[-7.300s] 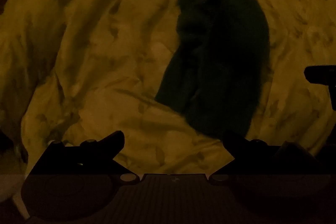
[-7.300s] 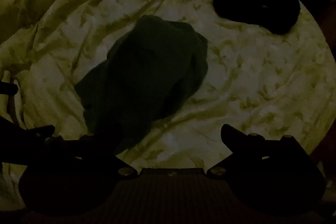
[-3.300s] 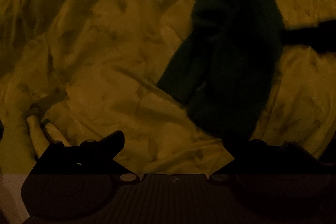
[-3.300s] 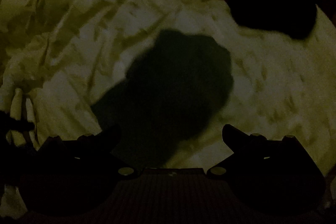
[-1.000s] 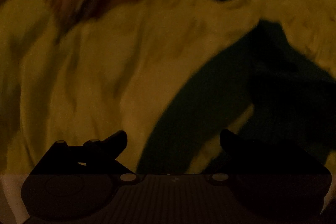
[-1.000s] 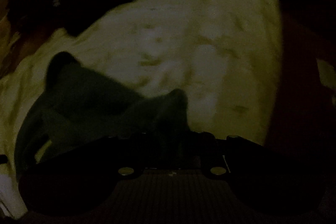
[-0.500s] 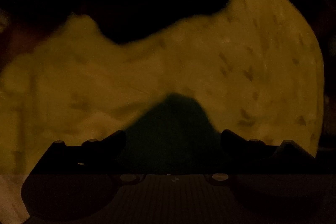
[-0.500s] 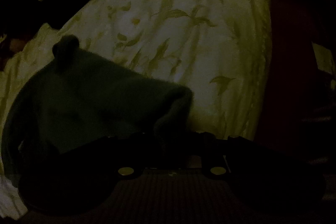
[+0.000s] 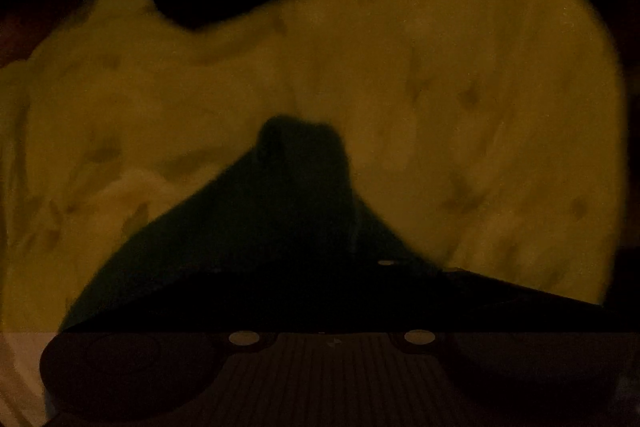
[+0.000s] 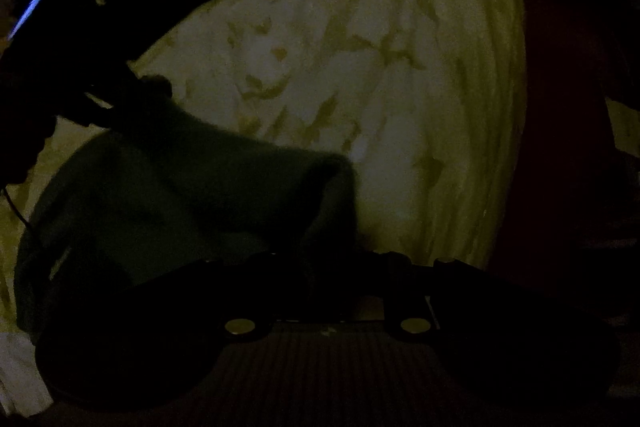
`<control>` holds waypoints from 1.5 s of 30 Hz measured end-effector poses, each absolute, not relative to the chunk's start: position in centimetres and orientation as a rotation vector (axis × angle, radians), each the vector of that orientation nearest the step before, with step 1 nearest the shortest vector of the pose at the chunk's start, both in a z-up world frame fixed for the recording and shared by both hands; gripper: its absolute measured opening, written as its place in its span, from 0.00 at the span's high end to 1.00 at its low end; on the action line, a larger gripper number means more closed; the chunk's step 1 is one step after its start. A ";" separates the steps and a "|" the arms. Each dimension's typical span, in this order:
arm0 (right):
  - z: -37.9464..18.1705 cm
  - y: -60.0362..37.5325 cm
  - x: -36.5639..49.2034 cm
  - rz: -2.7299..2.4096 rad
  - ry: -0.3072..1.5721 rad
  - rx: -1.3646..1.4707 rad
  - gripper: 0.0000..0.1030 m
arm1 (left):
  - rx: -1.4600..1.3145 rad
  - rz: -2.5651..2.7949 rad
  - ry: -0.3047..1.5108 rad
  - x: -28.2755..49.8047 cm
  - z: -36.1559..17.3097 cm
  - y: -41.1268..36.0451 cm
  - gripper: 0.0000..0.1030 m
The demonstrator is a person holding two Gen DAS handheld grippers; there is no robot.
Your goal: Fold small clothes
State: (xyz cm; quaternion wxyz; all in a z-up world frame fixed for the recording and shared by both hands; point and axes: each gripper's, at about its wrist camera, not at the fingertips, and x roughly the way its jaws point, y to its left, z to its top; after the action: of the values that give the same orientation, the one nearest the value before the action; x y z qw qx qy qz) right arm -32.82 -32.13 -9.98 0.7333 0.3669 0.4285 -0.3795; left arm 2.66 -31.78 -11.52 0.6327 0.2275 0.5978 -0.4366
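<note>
Dim room, pale leaf-print bedspread (image 10: 400,67); dark green garment (image 10: 180,195) runs between tools; right gripper (image 10: 328,267) clamps one end; left gripper (image 9: 320,267) closing around the other.

Dark green garment (image 9: 256,227) on pale sheet (image 10: 380,75) (leaf-printed, seemingly yellowish in dim light).
</note>
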 end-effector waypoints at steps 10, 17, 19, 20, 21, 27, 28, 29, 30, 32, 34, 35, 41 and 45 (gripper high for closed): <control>5.7 -35.5 -29.6 -0.776 0.494 0.699 0.90 | -0.002 -1.120 0.986 8.6 9.5 -16.8 0.31; 15.2 -34.3 -25.6 -0.529 0.312 0.552 0.98 | -0.089 -1.034 0.855 8.0 16.5 -2.1 0.30; 15.5 -33.2 -23.4 -0.403 0.422 0.475 0.96 | -0.087 -1.002 0.886 7.3 16.2 1.5 0.30; 15.1 -32.4 -22.6 -0.357 0.447 0.467 0.87 | -0.080 -0.975 0.904 6.8 15.0 2.4 0.29; 14.4 -31.5 -21.9 -0.302 0.479 0.473 0.55 | -0.082 -0.946 0.933 6.5 14.0 3.5 0.29; 7.0 -23.5 -16.1 -0.109 0.820 0.375 0.21 | -0.158 -0.798 1.098 6.9 7.4 6.8 0.28; 5.6 -22.3 -15.4 -0.098 0.859 0.390 0.21 | -0.181 -0.793 1.120 7.2 6.5 7.3 0.28; 4.4 -21.6 -14.9 -0.074 0.881 0.417 0.21 | -0.183 -0.780 1.129 7.6 6.0 7.7 0.28; 3.3 -20.7 -14.5 -0.050 0.899 0.438 0.21 | -0.177 -0.765 1.132 7.8 5.6 8.0 0.27; 1.2 -18.8 -13.3 -0.052 0.934 0.398 0.22 | -0.179 -0.755 1.138 8.6 5.0 8.3 0.27; -0.5 -16.3 -11.7 -0.016 0.959 0.275 0.22 | -0.197 -0.753 1.139 9.1 4.8 8.8 0.27; -1.7 -15.0 -11.3 -0.008 0.958 0.192 0.22 | -0.202 -0.758 1.136 9.3 4.8 8.8 0.27; -8.9 -9.2 -7.2 0.036 0.973 -0.184 0.20 | -0.208 -0.784 1.123 9.9 5.3 8.2 0.26; -13.5 -7.2 -4.3 0.031 1.027 -0.411 0.24 | -0.215 -0.783 1.123 10.8 4.9 8.0 0.23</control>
State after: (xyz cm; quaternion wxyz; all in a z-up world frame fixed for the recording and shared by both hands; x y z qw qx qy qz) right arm -4.32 -7.16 -13.52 0.8509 -0.1952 0.4875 0.0148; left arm 10.82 8.00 4.87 0.7693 -0.0991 0.5178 -0.3609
